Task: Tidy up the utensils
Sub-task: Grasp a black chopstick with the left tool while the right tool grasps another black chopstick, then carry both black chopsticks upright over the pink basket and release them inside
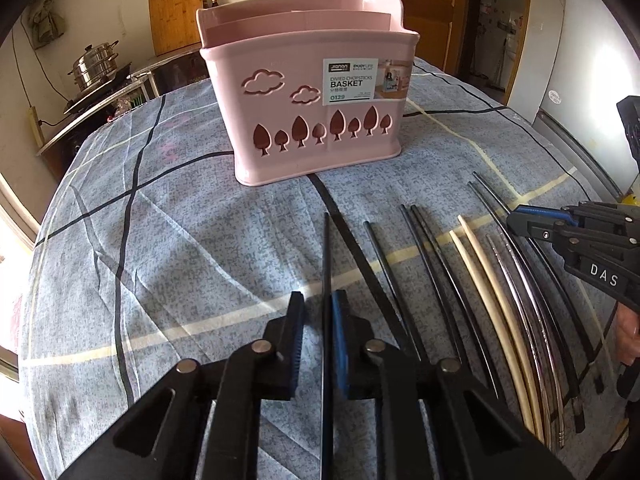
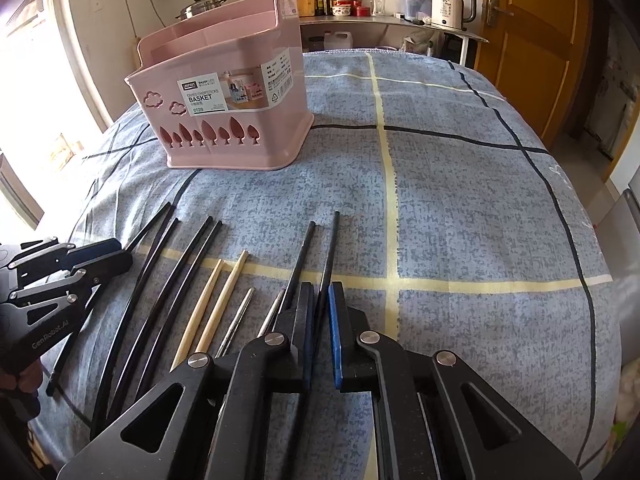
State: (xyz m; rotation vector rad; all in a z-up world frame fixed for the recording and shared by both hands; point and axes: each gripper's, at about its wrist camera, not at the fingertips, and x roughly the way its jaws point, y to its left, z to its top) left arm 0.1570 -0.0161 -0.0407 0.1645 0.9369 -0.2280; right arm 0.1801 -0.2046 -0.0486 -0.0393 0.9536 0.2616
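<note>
A pink divided chopstick basket [image 1: 280,152] [image 2: 240,152] stands upright on the blue-grey checked cloth. Nearer to me lies a row of chopsticks: black ones, a wooden pair [image 1: 492,292] [image 2: 216,304] and a metal pair [image 1: 520,280] [image 2: 240,316]. My left gripper [image 1: 318,300] is shut on one black chopstick [image 1: 327,248] at the row's left end. It also shows in the right wrist view as the left gripper [image 2: 120,252]. My right gripper [image 2: 320,292] is shut on another black chopstick [image 2: 330,248] at the row's right end. The left wrist view shows the right gripper [image 1: 514,220] too.
The cloth-covered table [image 2: 460,200] drops away at its rounded edges. Behind it are a steel pot stack [image 1: 94,64] on a stove, a wooden cutting board [image 1: 176,12], a counter with a kettle [image 2: 452,0] and jars, and a wooden door [image 2: 532,40].
</note>
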